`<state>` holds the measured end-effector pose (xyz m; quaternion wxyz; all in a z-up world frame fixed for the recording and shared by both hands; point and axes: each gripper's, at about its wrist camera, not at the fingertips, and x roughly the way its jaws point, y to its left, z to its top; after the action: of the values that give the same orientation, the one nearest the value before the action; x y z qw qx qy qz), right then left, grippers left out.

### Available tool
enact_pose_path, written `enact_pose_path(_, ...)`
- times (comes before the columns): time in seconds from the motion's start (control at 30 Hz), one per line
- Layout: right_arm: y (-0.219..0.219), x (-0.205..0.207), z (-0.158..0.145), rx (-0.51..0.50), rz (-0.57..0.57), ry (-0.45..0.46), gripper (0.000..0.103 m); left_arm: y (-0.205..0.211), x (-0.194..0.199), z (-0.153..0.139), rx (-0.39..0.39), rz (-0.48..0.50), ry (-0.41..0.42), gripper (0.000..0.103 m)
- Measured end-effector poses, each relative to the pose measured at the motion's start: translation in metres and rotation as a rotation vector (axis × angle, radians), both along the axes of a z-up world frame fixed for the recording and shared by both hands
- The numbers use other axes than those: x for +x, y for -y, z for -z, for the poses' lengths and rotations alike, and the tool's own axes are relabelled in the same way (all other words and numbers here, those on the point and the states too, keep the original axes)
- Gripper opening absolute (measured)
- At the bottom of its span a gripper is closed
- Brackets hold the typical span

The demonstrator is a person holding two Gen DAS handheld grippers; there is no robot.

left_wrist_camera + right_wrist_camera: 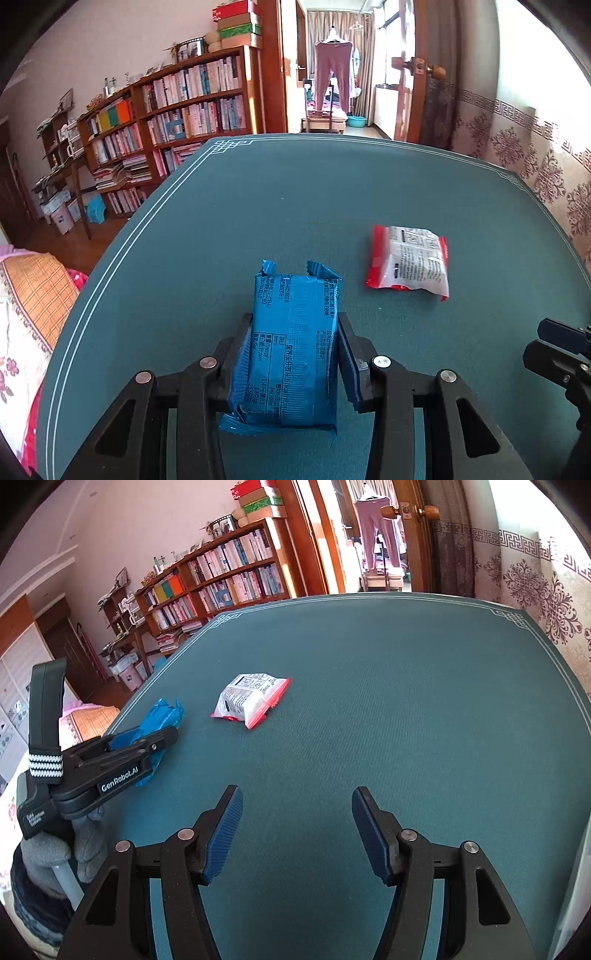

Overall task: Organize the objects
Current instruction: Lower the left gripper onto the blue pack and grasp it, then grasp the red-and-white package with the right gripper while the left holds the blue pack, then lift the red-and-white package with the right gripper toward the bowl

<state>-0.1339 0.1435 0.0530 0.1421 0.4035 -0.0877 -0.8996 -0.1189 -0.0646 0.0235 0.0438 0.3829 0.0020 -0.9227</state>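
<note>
Nearest the left wrist camera, the left gripper (293, 354) is clamped on a blue snack packet (290, 350), its two black fingers pressing the packet's long sides. The packet's printed back faces up, and its crimped far end pokes out beyond the fingertips; from these views I cannot tell whether it rests on the cloth or hangs just above it. Seen from the right wrist, a grey-gloved hand (55, 853) grips that tool's handle at the table's left edge. Closer to the right camera, the right gripper (297, 812) has its blue-padded jaws apart with nothing between them, only bare tablecloth below. Both tools are over a teal tablecloth (295, 206) with a white line border. Farther out, a red-and-white snack packet (408, 260) lies flat on the cloth, well apart from either tool, label side up. Beyond the table stands a wooden bookshelf (177, 110) packed with books, and a doorway shows purple trousers (332, 74) hanging.
</note>
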Motion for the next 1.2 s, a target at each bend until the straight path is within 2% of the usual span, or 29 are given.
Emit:
enact_pose_path(0.1, 0.012, -0.021, 0.000, -0.030, -0.002, 0.016, 0.063, 0.007, -0.002, 0.002, 0.006, -0.050, 0.004, 0.044)
enact_pose_path(0.33, 0.054, -0.063, -0.009, 0.001, -0.020, -0.011, 0.063, 0.013, -0.003, 0.007, 0.023, -0.105, 0.025, 0.044)
enact_pose_path(0.4, 0.065, -0.073, -0.010, 0.009, -0.018, -0.015, 0.066, 0.015, -0.003, 0.008, 0.034, -0.119, 0.030, 0.044)
enact_pose_path(0.47, 0.074, -0.083, -0.009, 0.021, 0.000, -0.021, 0.076, 0.019, -0.005, 0.010, 0.047, -0.134, 0.042, 0.044)
enact_pose_path(0.83, 0.102, -0.115, 0.009, 0.122, 0.031, 0.004, 0.077, 0.018, -0.003, 0.011, 0.054, -0.140, 0.046, 0.044)
enact_pose_path(0.93, 0.106, -0.118, 0.014, 0.146, 0.033, 0.000, 0.075, 0.018, -0.003, 0.011, 0.052, -0.139, 0.046, 0.044)
enact_pose_path(1.07, 0.109, -0.113, 0.016, 0.205, 0.033, -0.018, 0.059, 0.018, -0.003, 0.011, 0.050, -0.135, 0.046, 0.044)
enact_pose_path(1.2, 0.102, -0.104, 0.016, 0.197, 0.029, -0.017, 0.057, 0.017, -0.004, 0.011, 0.050, -0.126, 0.044, 0.044)
